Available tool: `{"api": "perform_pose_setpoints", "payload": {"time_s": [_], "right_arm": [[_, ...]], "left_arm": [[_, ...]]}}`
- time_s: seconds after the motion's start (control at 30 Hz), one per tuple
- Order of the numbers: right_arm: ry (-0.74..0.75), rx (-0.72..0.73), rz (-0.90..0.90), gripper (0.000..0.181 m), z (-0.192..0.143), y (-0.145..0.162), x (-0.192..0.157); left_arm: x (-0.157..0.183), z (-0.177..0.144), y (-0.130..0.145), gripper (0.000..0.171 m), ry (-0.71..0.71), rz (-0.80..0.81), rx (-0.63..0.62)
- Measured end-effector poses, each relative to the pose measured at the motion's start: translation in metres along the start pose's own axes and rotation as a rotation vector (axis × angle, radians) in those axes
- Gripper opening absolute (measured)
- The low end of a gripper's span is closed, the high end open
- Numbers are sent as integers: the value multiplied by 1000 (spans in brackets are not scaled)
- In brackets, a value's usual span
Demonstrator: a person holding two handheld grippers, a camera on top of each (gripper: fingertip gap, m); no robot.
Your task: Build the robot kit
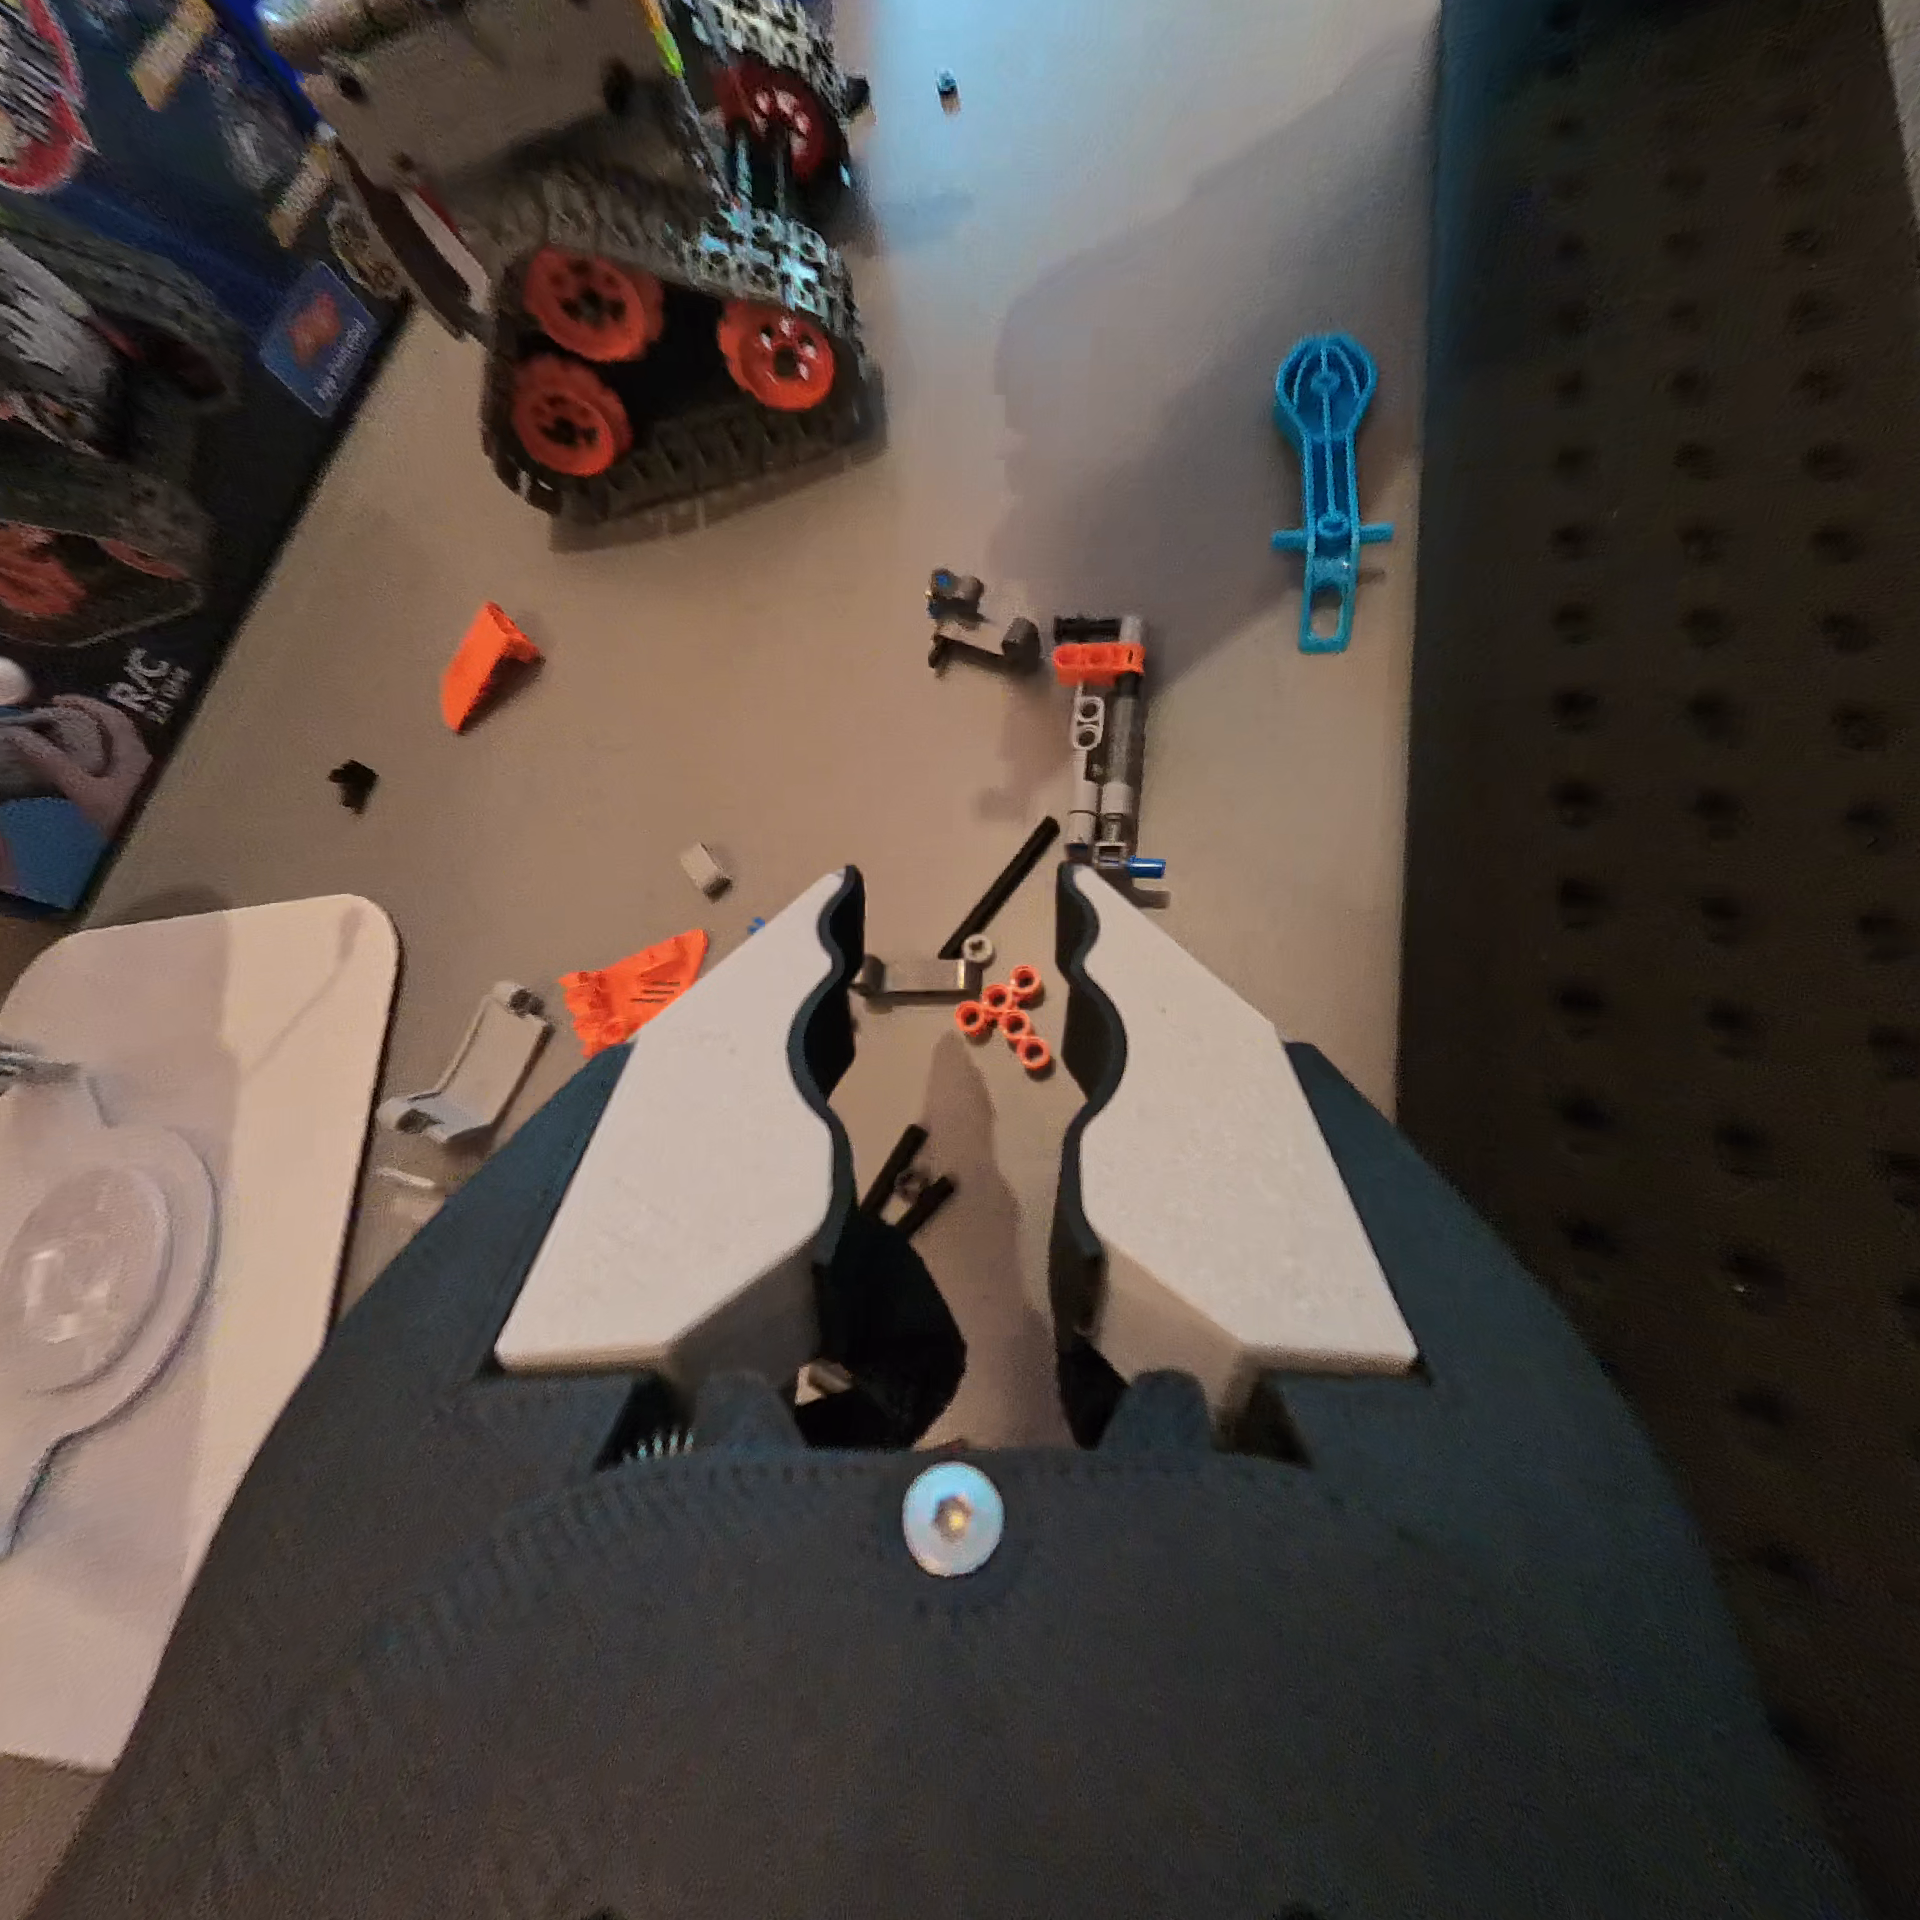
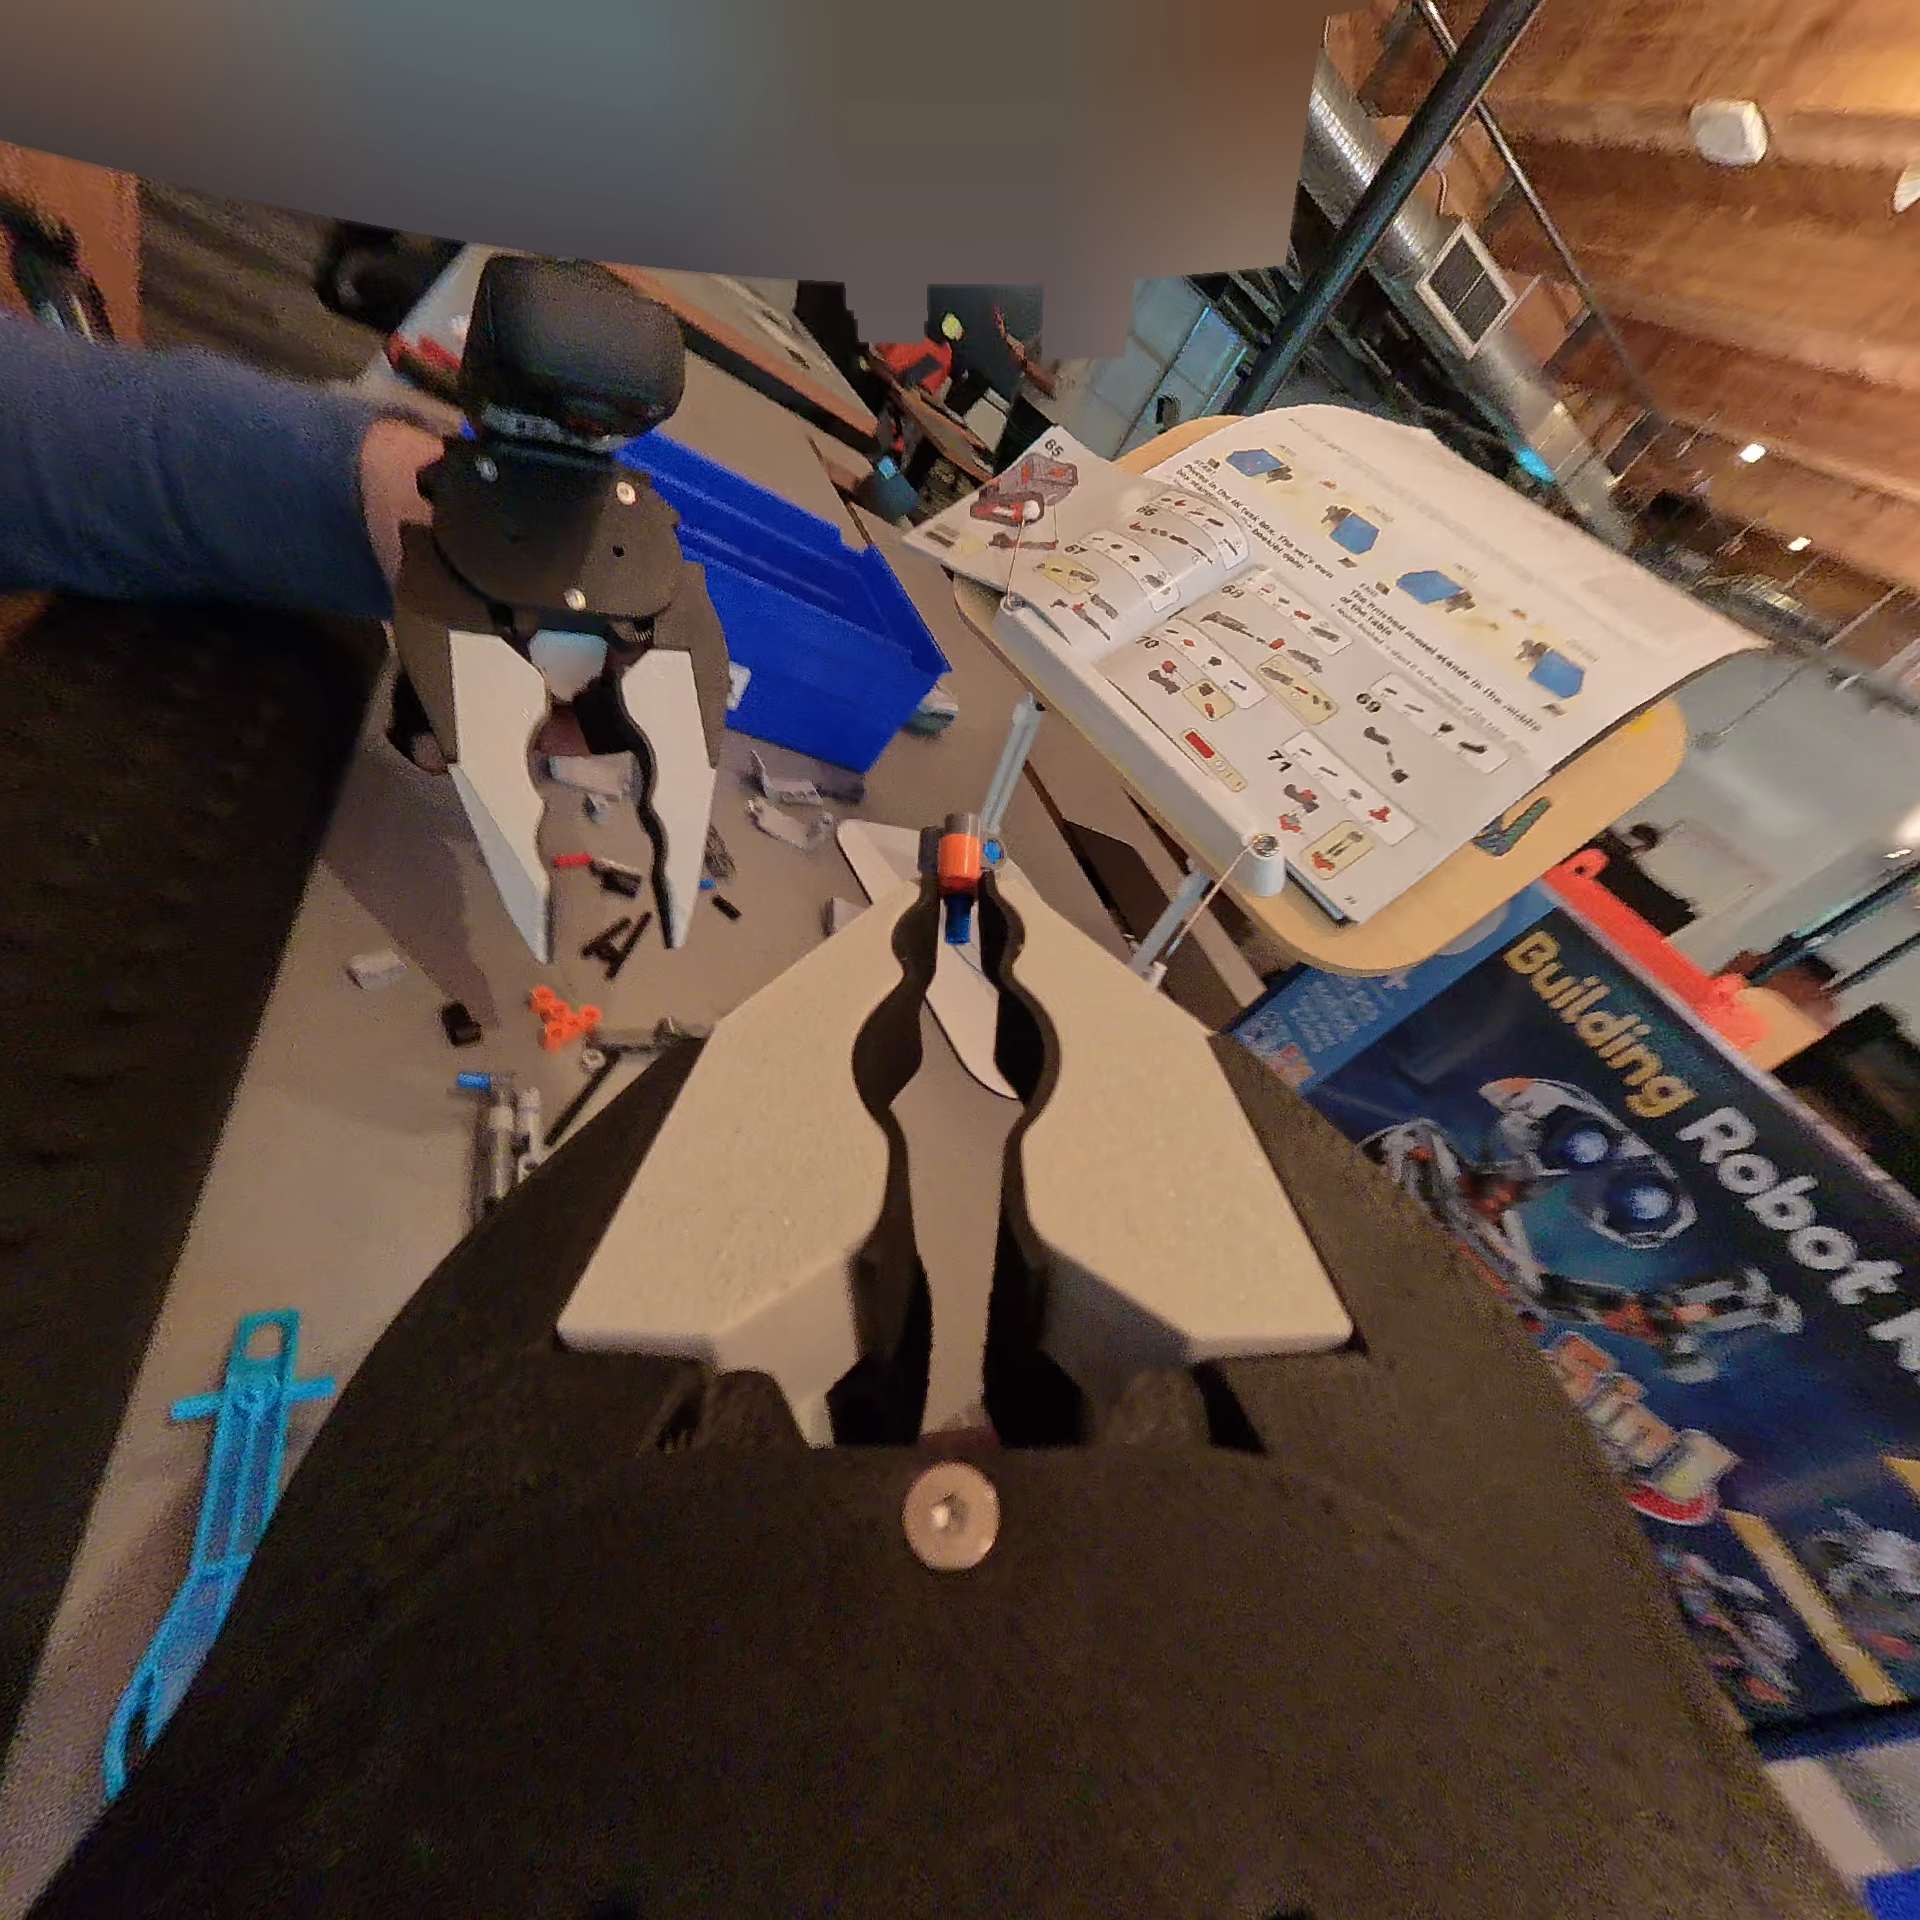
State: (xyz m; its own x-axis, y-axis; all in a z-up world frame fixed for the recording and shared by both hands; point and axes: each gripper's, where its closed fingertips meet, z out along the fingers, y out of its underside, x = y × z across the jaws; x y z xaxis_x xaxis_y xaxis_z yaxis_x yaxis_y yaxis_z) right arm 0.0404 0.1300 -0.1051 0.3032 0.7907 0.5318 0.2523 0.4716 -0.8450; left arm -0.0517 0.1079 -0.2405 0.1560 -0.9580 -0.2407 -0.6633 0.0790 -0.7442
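Note:
My left gripper (image 1: 961,894) is open and empty, low over the grey table (image 1: 727,727). Between and just beyond its fingertips lie a black axle (image 1: 997,888), a grey connector (image 1: 920,982) and a cluster of small orange connectors (image 1: 1006,1013). A grey rod assembly with an orange piece (image 1: 1107,748) lies just past the right fingertip. My right gripper (image 2: 958,894) is raised above the table and shut on a small part made of an orange sleeve, a grey cap and a blue pin (image 2: 958,862). The left gripper (image 2: 608,940) also shows in the right wrist view, held by a hand in a blue sleeve.
A tracked model with orange wheels (image 1: 665,343) stands at the far end. A blue plastic tool (image 1: 1325,478) lies by the black perforated mat (image 1: 1662,831). Orange panels (image 1: 483,665), a white tray (image 1: 208,1039), a printed box (image 2: 1662,1299), a blue bin (image 2: 790,623) and an open booklet on a stand (image 2: 1299,644) surround the spot. The tips of one gripper are about 15 centimetres away from the tips of the other. The black axle (image 1: 997,888) is about 6 centimetres from my left fingertips and 20 centimetres from my right. My left gripper is the nearer one to the grey connector (image 1: 920,982): about 6 centimetres, against 20 centimetres.

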Motion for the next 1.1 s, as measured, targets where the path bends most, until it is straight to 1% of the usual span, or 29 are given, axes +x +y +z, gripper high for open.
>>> {"api": "perform_pose_setpoints", "payload": {"time_s": [0.07,0.1,0.3,0.43,0.53,0.67,0.7,0.77,0.83,0.97,1.1], "right_arm": [[0,-9,-19,5,-4,2,-5],[-5,-25,-7,5,-5,5,-6],[-30,-188,83,5,-15,38,-19],[-36,-262,100,5,-19,54,-28],[-58,-289,122,5,-20,60,-37],[-90,-317,146,5,-19,68,-45],[-92,-322,154,5,-19,69,-45],[-96,-318,175,5,-20,70,-45],[-92,-312,188,5,-22,69,-42],[-88,-314,208,5,-22,69,-38],[-135,-362,200,5,-12,73,-44]], "left_arm": [[11,8,2,35,41,20,-21],[12,11,3,32,36,40,-38],[29,29,21,30,75,100,-152],[43,36,23,25,119,115,-184],[55,41,18,20,147,113,-177],[77,47,7,21,209,143,-151],[81,47,4,19,216,152,-145],[75,46,0,21,180,163,-132],[65,41,-2,22,152,133,-115],[36,27,-1,23,47,99,-98],[7,21,-25,24,-79,94,-7]]}}
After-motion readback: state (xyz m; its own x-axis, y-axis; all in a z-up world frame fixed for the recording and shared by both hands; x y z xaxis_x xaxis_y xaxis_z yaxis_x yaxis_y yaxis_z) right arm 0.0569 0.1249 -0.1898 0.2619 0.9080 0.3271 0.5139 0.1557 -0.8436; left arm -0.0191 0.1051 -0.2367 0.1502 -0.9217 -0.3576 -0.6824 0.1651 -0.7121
